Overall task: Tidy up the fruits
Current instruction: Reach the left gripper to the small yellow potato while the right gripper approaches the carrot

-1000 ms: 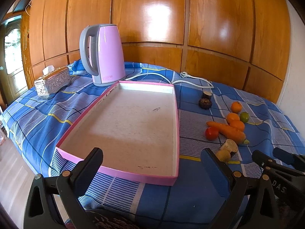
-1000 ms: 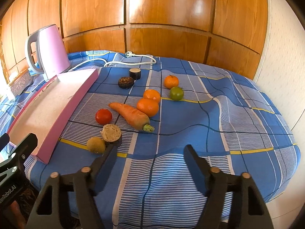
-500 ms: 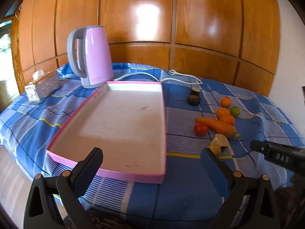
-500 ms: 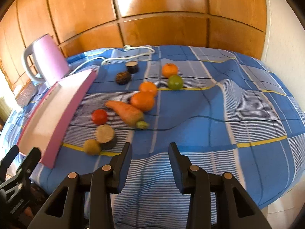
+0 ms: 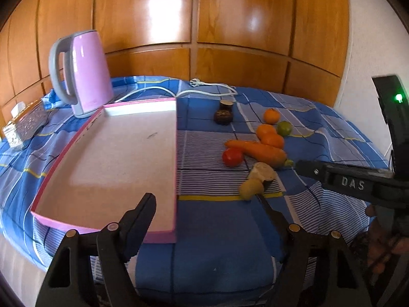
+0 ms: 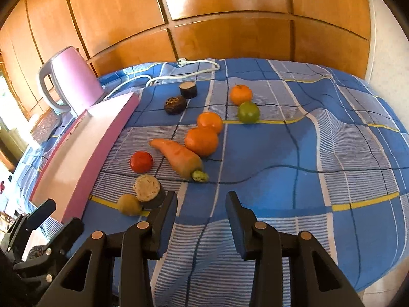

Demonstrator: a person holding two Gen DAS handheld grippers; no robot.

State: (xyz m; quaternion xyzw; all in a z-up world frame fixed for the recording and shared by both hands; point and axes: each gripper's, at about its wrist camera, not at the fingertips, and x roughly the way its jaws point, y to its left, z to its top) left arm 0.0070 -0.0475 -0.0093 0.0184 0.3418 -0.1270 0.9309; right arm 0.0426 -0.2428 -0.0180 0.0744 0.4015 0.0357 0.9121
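Note:
Several fruits and vegetables lie loose on the blue checked cloth: a carrot [image 6: 179, 157], a tomato [image 6: 141, 162], three oranges [image 6: 201, 140], a green lime [image 6: 248, 112], a cut brown fruit [image 6: 148, 189] and a small yellow one [image 6: 129, 204]. Left of them stands an empty pink tray [image 6: 102, 153] [image 5: 176, 168]. My right gripper [image 6: 202, 212] hovers just in front of the carrot [image 5: 258, 151], its jaws narrowed with nothing between them. My left gripper [image 5: 207, 215] hangs over the tray's near right corner, its jaws closing on nothing.
A pink kettle [image 5: 81, 71] stands behind the tray, its white cord [image 5: 204, 89] trailing across the cloth. Two dark round items [image 6: 175, 105] sit near the cord. A silver tissue box [image 5: 25, 125] is at far left. The bed's edge runs close below both grippers.
The right jaws went from wide to narrow, and the left jaws have drawn in. The left view has swung right toward the fruit; the right gripper has crept nearer the carrot.

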